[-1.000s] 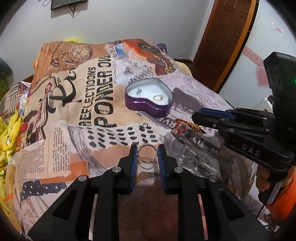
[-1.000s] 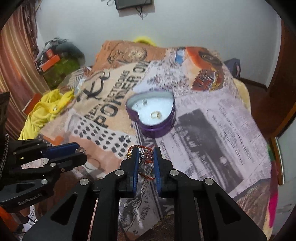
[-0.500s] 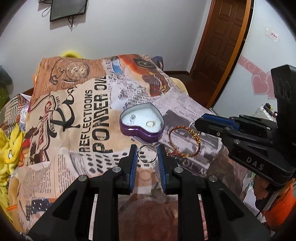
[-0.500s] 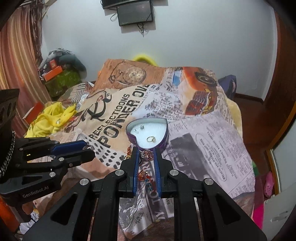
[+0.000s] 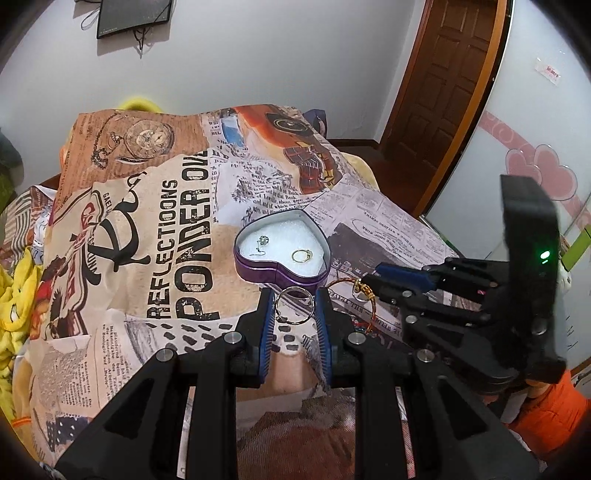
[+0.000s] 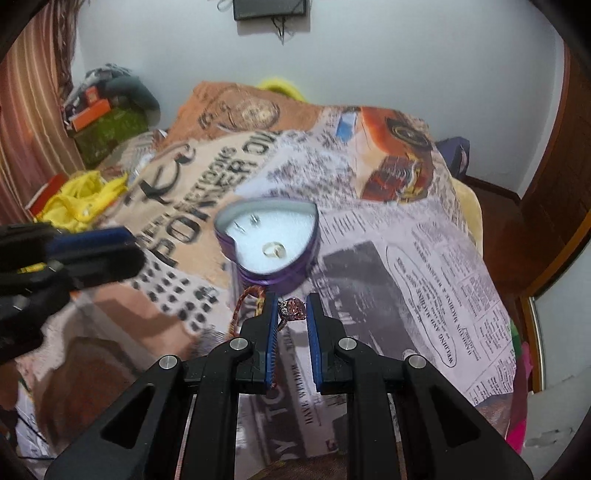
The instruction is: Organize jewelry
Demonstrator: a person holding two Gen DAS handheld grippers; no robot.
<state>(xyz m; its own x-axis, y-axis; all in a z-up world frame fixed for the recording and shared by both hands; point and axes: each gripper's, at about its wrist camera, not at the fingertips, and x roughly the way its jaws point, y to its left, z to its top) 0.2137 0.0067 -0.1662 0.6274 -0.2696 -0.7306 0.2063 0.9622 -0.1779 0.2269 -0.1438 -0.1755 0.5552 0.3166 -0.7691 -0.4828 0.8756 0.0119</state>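
A purple heart-shaped tin (image 5: 258, 271) (image 6: 295, 271) with a white foam lining sits on the printed bedspread. Inside it lie a small gold ring (image 5: 301, 255) (image 6: 274, 250) and a silver earring (image 5: 261, 242). My left gripper (image 5: 294, 306) is shut on a silver ring (image 5: 294, 305), held in the air just in front of the tin. My right gripper (image 6: 291, 310) is shut on a red and gold wire bracelet (image 6: 248, 300), also just in front of the tin. The bracelet (image 5: 364, 295) shows at the right gripper's tip in the left wrist view.
The bedspread (image 5: 177, 206) covers the bed. Yellow cloth (image 6: 79, 197) lies at the bed's left edge, with a cluttered pile (image 6: 107, 122) behind it. A brown door (image 5: 443, 92) stands at the right. A dark screen (image 5: 133, 16) hangs on the wall.
Both grippers have lifted off the bedspread with their pieces and come up close to the front of the heart tin. The right gripper has moved nearer to the left one.
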